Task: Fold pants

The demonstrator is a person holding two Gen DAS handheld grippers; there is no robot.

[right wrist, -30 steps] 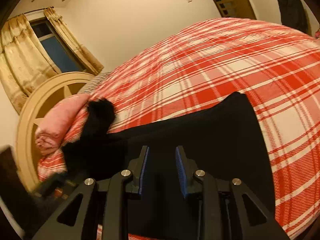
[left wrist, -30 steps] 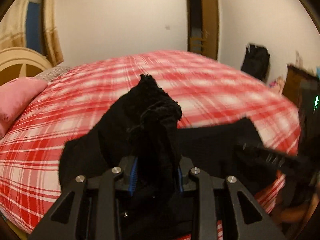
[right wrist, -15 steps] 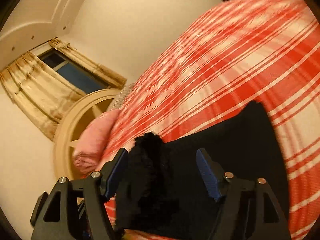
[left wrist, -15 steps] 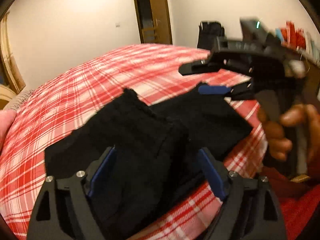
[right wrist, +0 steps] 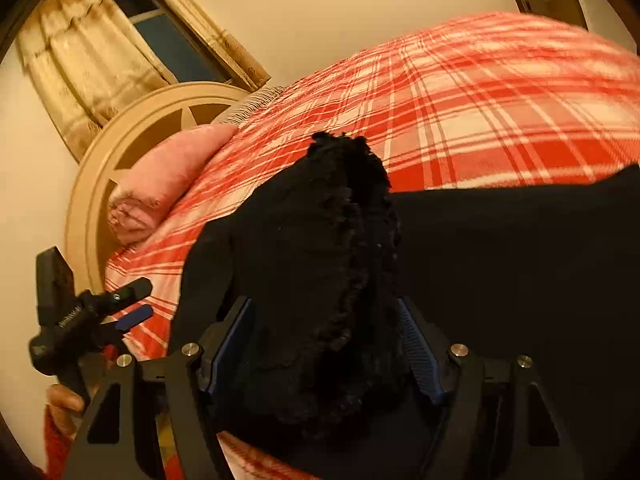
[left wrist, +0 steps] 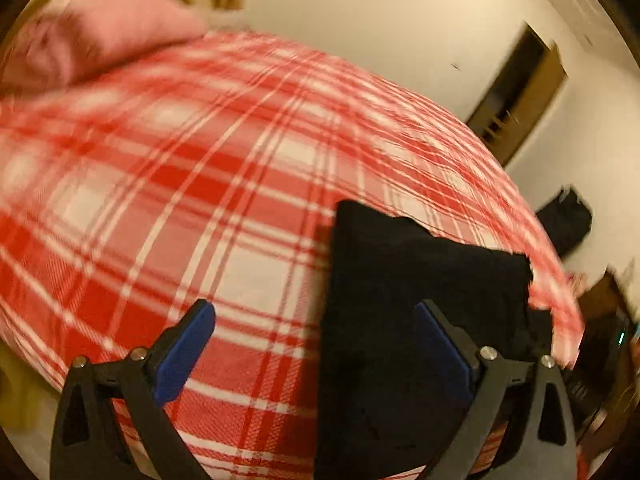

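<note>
- black pants [right wrist: 500,264] lie on the red-and-white plaid bedspread [right wrist: 480,92], near its front edge; matte dark fabric, almost no visible detail
- right wrist view: flat part of the pants runs off to the right in a smooth band; a bunched end stands up in the middle, its top edge rough and frayed, with a ridged seam running down it
- left wrist view: pants [left wrist: 420,320] show as a flat dark slab with a straight left edge and an uneven, stepped far edge, lying toward the right of the bed
- right gripper [right wrist: 320,344]: jaws part-spread, the bunched fabric fills the gap between the blue pads [right wrist: 230,344]; cloth touches both pads, but whether they actually press it I cannot tell
- left gripper [left wrist: 316,344]: jaws opening, spread wide, nothing pinched; the left pad sits over bare bedspread [left wrist: 160,184], the right pad over the pants, whose left edge falls in the gap
- left gripper [right wrist: 80,312] also shows at far left of the right wrist view, off the pants, held by a hand [right wrist: 64,404] partly visible at the lower left
- pink pillow [right wrist: 172,176] at the head of the bed, against a round cream headboard [right wrist: 132,136]
- curtained window [right wrist: 132,44] behind the headboard, dark doorway [left wrist: 520,92] in the white wall
- left wrist view is motion-blurred
</note>
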